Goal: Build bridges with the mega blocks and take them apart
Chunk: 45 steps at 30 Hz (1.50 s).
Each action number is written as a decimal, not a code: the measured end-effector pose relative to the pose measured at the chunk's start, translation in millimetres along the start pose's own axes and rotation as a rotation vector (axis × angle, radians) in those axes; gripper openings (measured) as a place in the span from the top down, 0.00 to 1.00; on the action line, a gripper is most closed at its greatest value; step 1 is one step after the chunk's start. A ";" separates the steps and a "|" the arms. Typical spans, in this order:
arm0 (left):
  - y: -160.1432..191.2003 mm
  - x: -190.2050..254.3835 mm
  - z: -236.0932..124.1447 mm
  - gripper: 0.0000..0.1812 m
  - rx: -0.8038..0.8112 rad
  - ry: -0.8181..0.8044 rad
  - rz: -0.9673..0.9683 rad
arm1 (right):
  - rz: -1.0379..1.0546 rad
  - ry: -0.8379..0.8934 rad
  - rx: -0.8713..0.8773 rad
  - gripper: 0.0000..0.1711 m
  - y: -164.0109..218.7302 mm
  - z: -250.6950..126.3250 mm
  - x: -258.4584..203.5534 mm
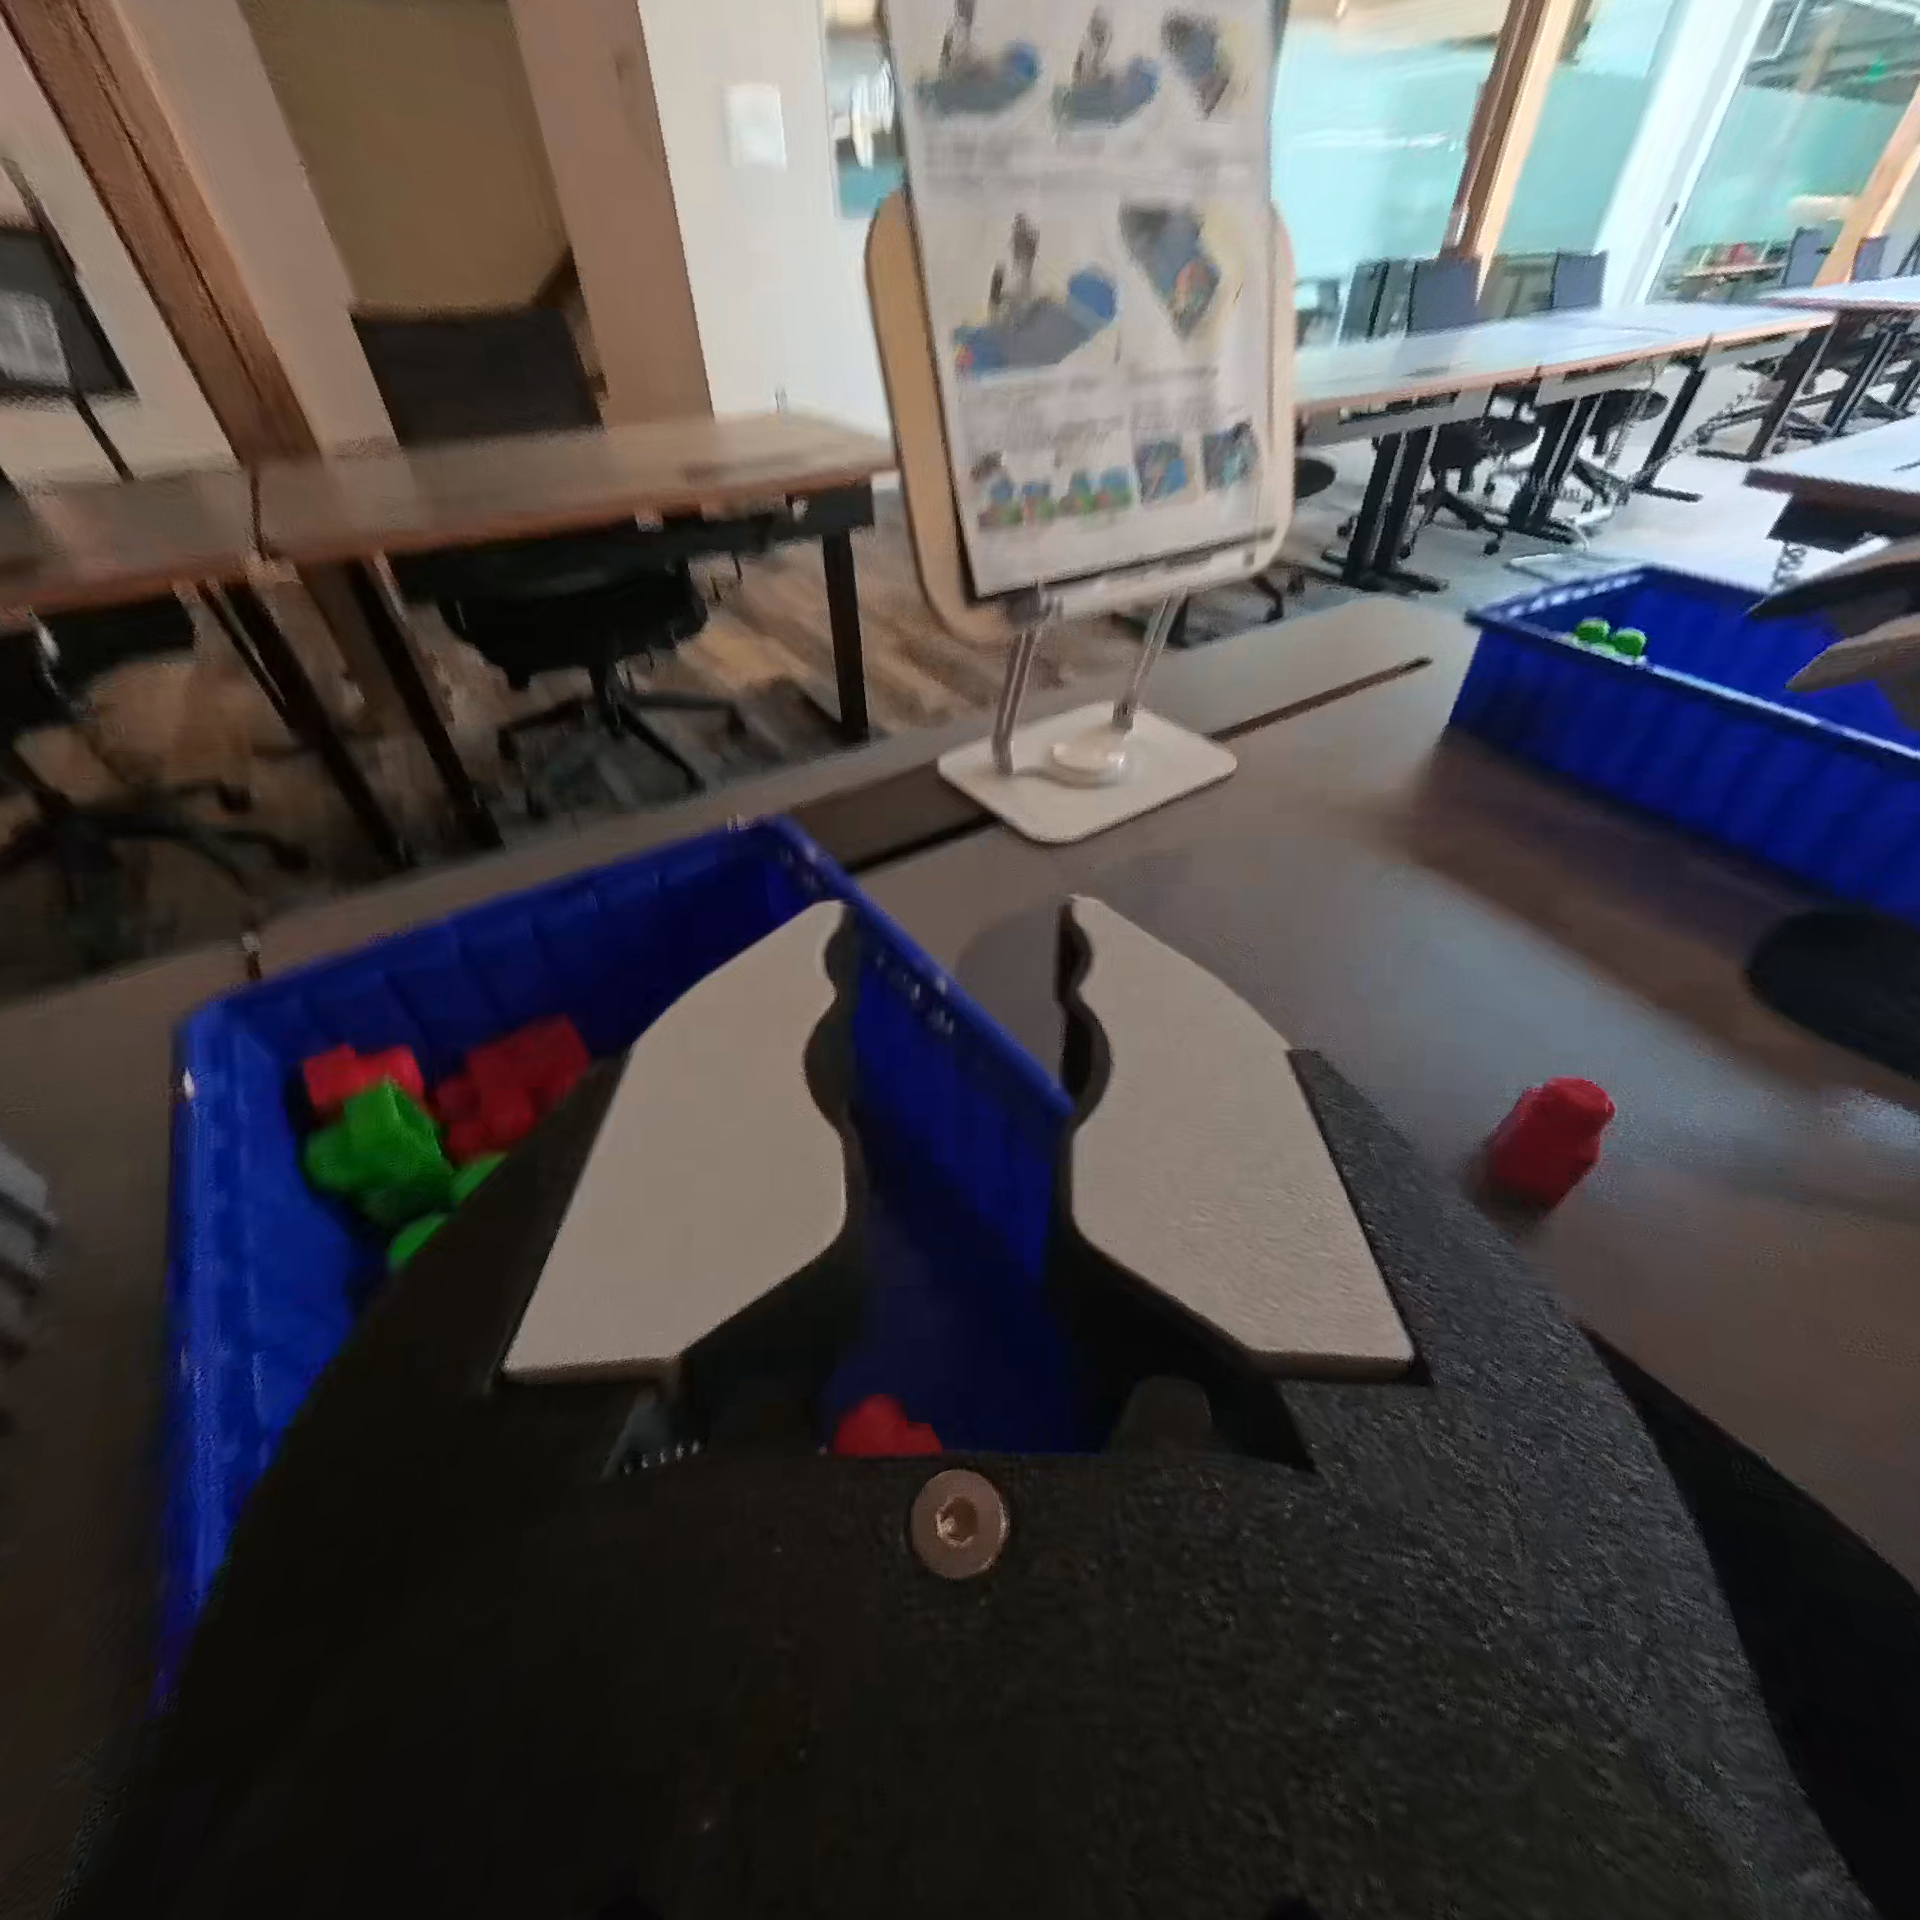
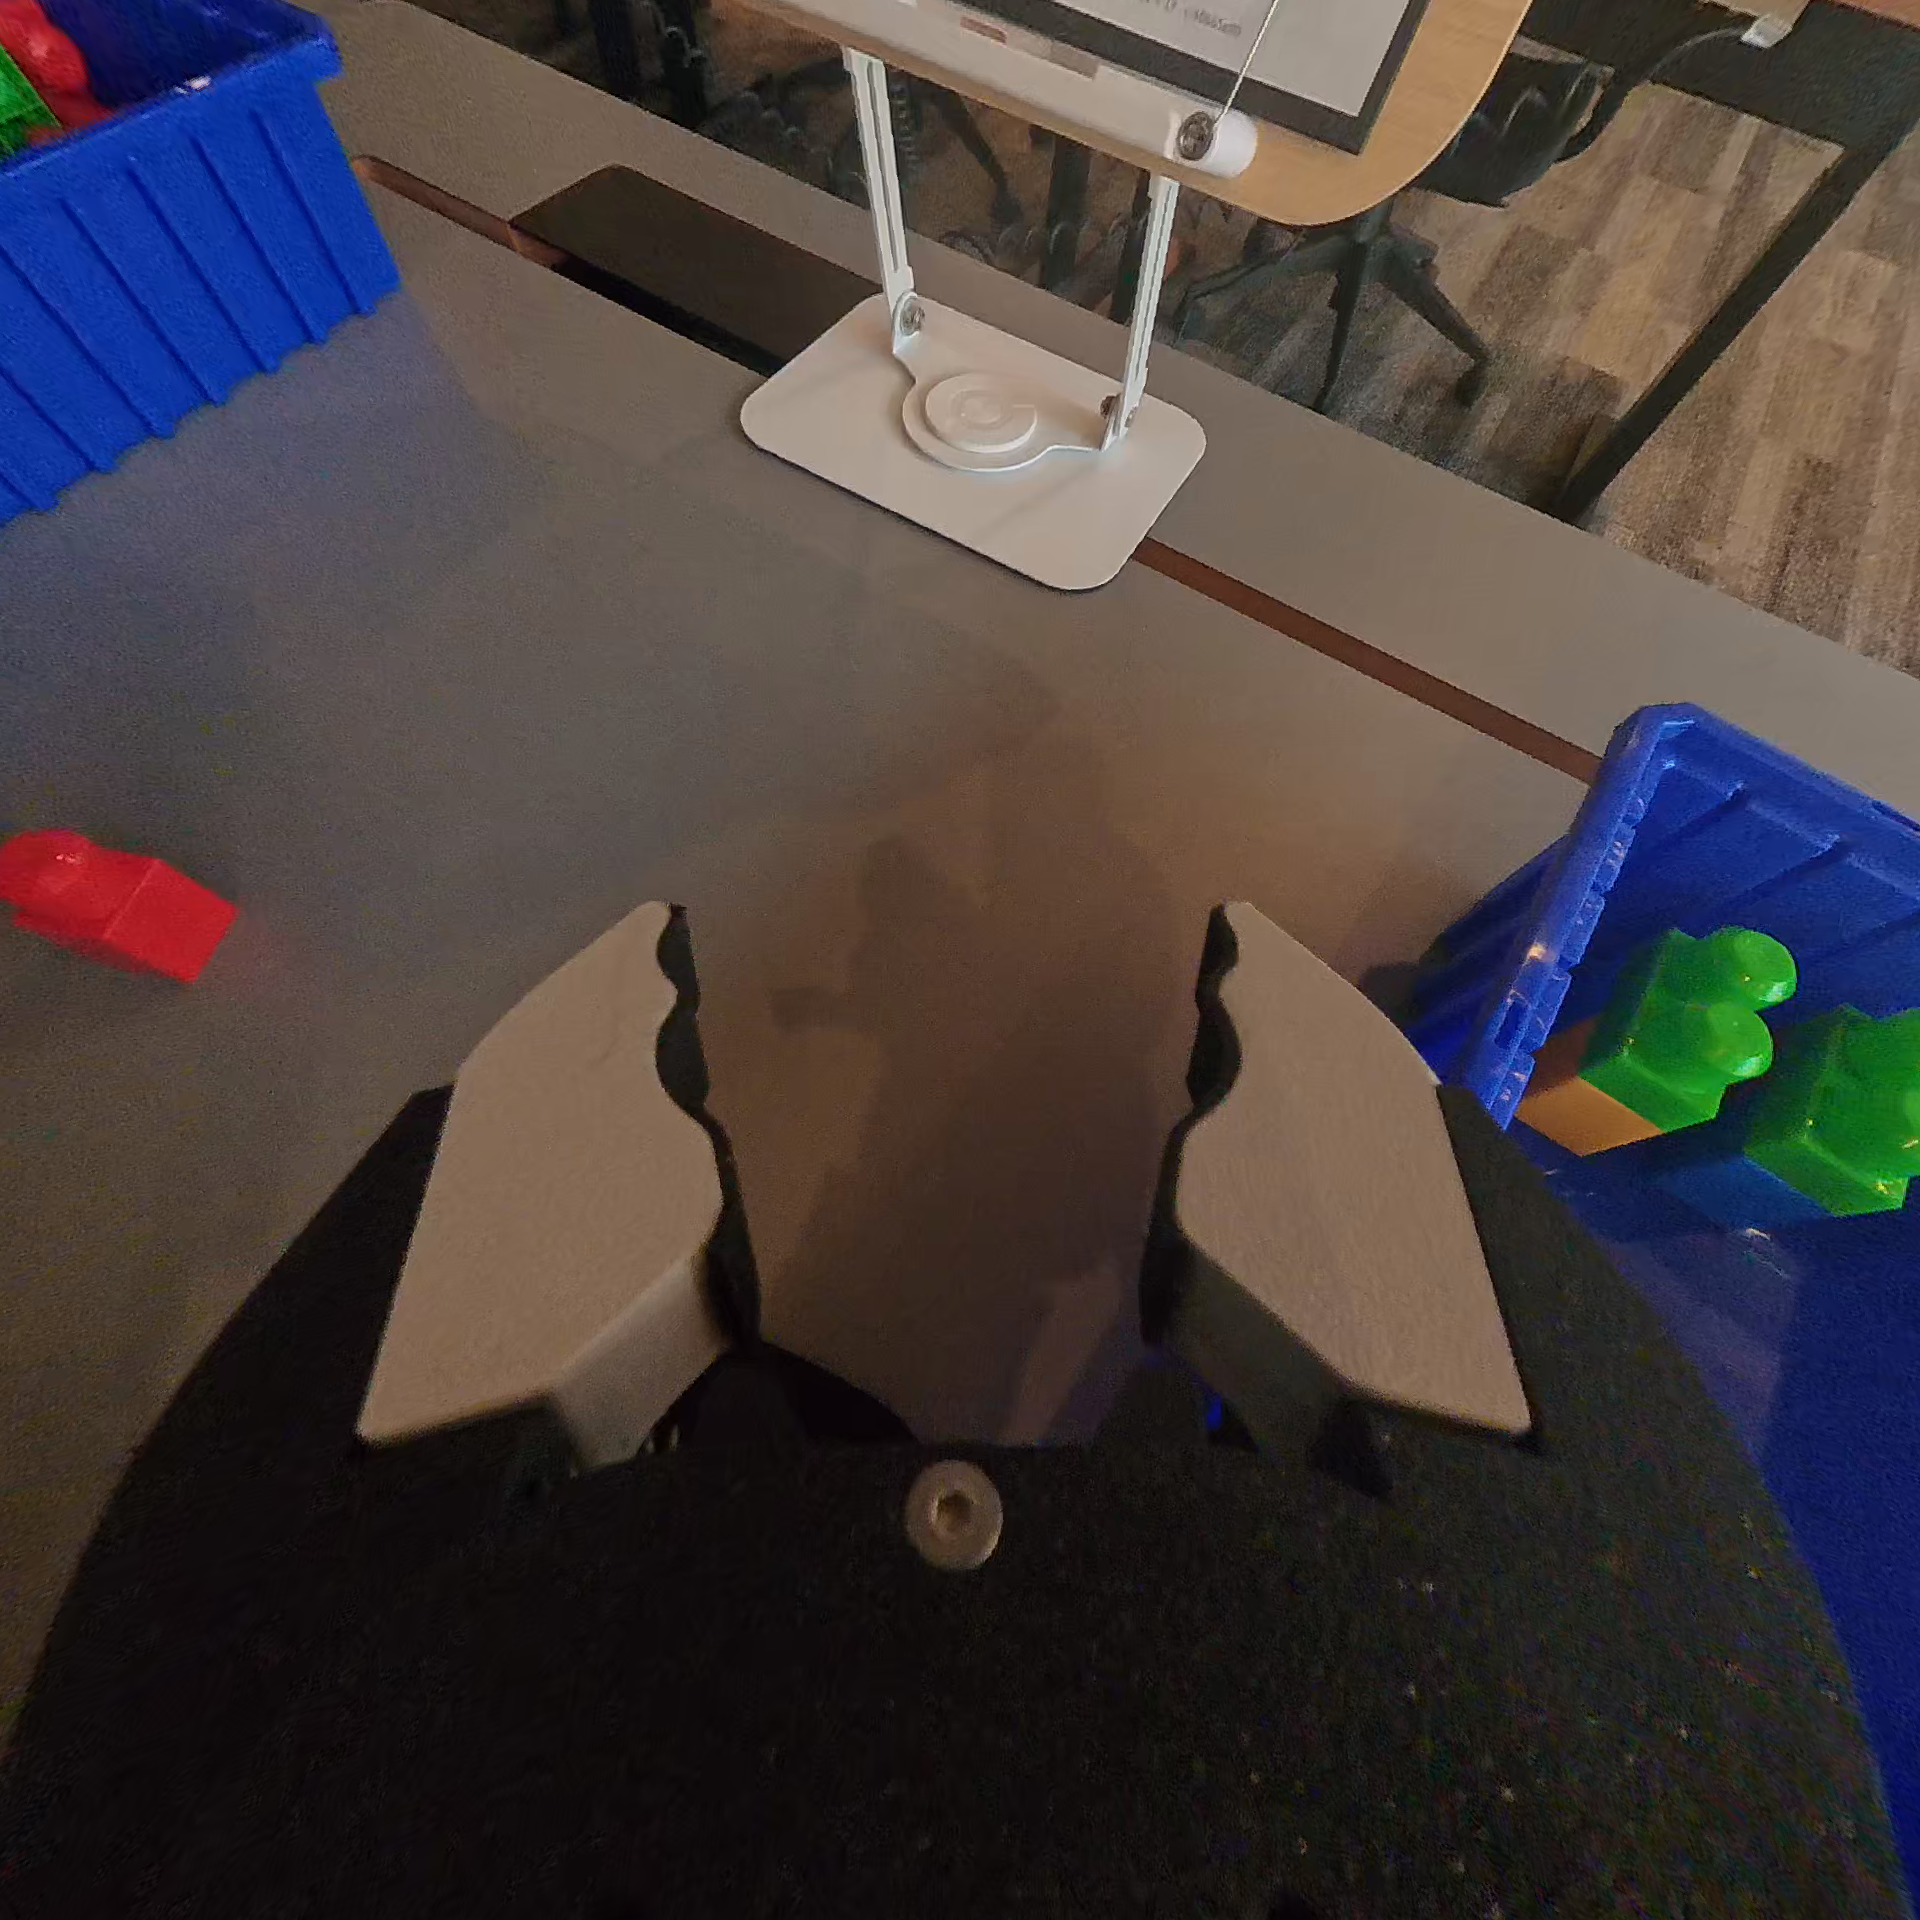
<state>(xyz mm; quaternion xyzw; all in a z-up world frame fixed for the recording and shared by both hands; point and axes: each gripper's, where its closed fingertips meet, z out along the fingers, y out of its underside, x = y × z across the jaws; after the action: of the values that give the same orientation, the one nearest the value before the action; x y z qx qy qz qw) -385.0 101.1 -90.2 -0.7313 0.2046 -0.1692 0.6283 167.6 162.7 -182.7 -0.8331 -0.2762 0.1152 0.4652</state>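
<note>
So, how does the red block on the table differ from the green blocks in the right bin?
The red block lies alone on its side on the bare table; the green blocks sit together inside the blue bin. They differ in colour. Both kinds have round studs, and neither is gripped.

Open table between two bins

Bare table [image 2: 623,675] lies between the left blue bin [image 2: 177,270] and right blue bin [image 2: 1662,831]; a lone red block [image 2: 114,904] and the white stand base [image 2: 977,457] interrupt it.

One red block [image 2: 114,902] lies on its side on the desk [image 2: 623,675]. More red blocks [image 1: 509,1081] and green blocks [image 1: 379,1148] sit piled in the left bin [image 1: 260,1247]; two green ones [image 2: 1766,1081] lie in the right bin [image 2: 1704,790].
</note>
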 end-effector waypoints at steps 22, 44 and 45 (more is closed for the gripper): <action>208.1 3.1 -13.8 0.71 -1.029 0.009 -0.268 | 0.012 0.020 -0.018 0.48 0.6 14.8 -1.3; 229.9 -1.1 -8.1 0.77 -1.218 -0.183 -0.359 | 0.036 0.011 0.072 0.51 -5.8 -3.5 5.5; 235.6 -0.6 -9.4 0.76 -1.256 -0.182 -0.368 | 0.035 0.011 0.075 0.51 -6.0 -4.2 5.5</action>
<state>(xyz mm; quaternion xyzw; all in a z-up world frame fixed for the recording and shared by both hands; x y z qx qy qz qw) -410.7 63.6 -321.5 -0.9932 0.0820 -0.0597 0.0579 171.9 165.2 -175.0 -0.8204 -0.2546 0.1289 0.4954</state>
